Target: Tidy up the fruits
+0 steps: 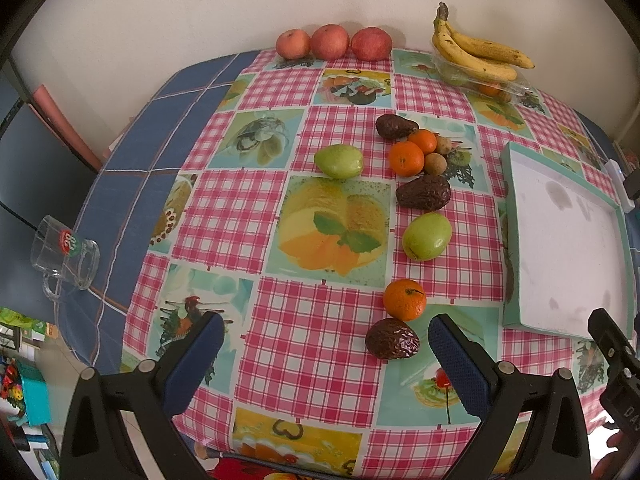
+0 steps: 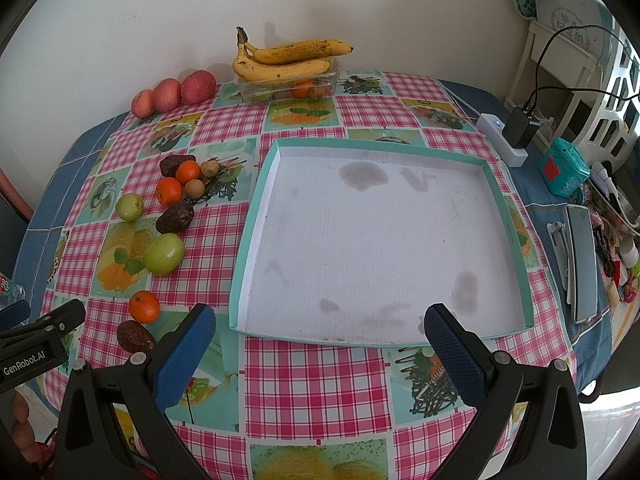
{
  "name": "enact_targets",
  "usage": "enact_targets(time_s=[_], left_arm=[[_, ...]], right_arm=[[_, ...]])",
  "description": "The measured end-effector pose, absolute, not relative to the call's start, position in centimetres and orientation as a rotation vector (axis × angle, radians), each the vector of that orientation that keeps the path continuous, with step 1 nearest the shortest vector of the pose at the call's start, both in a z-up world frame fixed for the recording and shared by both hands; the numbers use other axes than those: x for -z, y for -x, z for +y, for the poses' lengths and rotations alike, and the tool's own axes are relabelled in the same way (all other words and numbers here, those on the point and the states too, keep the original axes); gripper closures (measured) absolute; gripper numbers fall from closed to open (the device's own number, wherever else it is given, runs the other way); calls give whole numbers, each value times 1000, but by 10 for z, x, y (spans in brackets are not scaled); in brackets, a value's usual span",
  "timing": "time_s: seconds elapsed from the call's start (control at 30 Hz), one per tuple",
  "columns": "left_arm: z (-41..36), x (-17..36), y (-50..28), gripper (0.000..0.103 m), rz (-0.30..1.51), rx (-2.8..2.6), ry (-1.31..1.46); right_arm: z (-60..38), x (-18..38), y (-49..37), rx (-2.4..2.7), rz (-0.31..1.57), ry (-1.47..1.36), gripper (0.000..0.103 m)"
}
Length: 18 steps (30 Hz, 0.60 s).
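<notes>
Loose fruit lies on the checked tablecloth: three dark avocados, the nearest [image 1: 392, 338] [image 2: 135, 337], three oranges, the nearest [image 1: 405, 298] [image 2: 144, 306], two green fruits [image 1: 426, 237] [image 2: 164, 253], and two small brown fruits [image 1: 435, 163]. An empty white tray with a teal rim [image 2: 256, 216] [image 1: 510, 240] lies to their right. My left gripper [image 1: 326, 344] is open and empty, just left of the nearest avocado. My right gripper [image 2: 320, 330] is open and empty above the tray's near edge.
Three red apples [image 1: 330, 42] [image 2: 172, 94] line the wall. Bananas [image 1: 476, 50] [image 2: 286, 58] rest on a clear plastic box. A glass mug [image 1: 66, 252] lies on its side at the left. A power strip with charger [image 2: 510, 134], a teal tin [image 2: 562, 172] and clutter sit at the right.
</notes>
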State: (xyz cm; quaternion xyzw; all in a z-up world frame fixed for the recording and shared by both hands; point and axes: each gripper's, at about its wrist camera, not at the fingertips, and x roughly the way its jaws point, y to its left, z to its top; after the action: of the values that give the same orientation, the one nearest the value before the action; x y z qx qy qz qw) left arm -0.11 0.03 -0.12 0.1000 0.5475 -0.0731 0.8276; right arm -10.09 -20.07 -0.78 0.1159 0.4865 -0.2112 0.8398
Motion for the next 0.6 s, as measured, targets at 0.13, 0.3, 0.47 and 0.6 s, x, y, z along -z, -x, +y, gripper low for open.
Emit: enact_targets(time_s=[0.13,0.3,0.47,0.6], left_arm=[[3,5,-4,0,1170,164,-174],[11,7,-14,0,1150,154,-120],[7,6,-18,0,1096,194,-112],[0,18,-24,0,1142,270,-83]], right_arm=[[-200,8,101,446,1032,-244,0],[-198,15,94,424,1060,-243,0],[-201,8,84,374,1023,-311,0],[-201,3,70,365,1002,-350,0]])
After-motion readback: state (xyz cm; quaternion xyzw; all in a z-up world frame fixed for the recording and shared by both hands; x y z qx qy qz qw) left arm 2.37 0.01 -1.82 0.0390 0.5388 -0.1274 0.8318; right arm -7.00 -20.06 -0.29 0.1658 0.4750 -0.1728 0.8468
